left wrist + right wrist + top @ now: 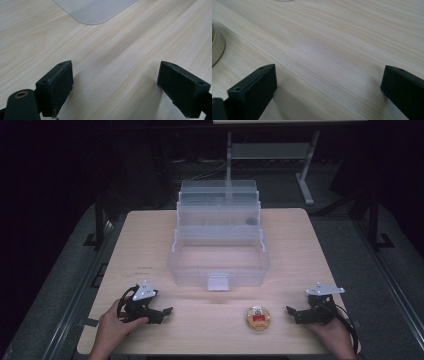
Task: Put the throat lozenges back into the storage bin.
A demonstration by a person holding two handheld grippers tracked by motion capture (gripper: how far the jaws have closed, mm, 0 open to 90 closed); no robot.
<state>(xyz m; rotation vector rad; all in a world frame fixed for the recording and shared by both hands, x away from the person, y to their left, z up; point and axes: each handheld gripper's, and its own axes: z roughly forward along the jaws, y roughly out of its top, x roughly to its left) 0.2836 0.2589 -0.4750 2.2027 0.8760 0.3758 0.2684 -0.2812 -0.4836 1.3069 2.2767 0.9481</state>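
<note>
Round tin (258,317), gold-rimmed with a red label, lies flat.

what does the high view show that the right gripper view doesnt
High view alone: the whole clear tiered box standing open mid-table, the left gripper and both hands at the near edge, and the top of the round tin with its red label, lying apart from both grippers.

Right gripper view alone: a close look along the right gripper, its jaws wide apart with bare wood between them.

Both: the wooden table, the tin, seen in the right gripper view as a sliver of its side at the left edge, and the right gripper itself.
</note>
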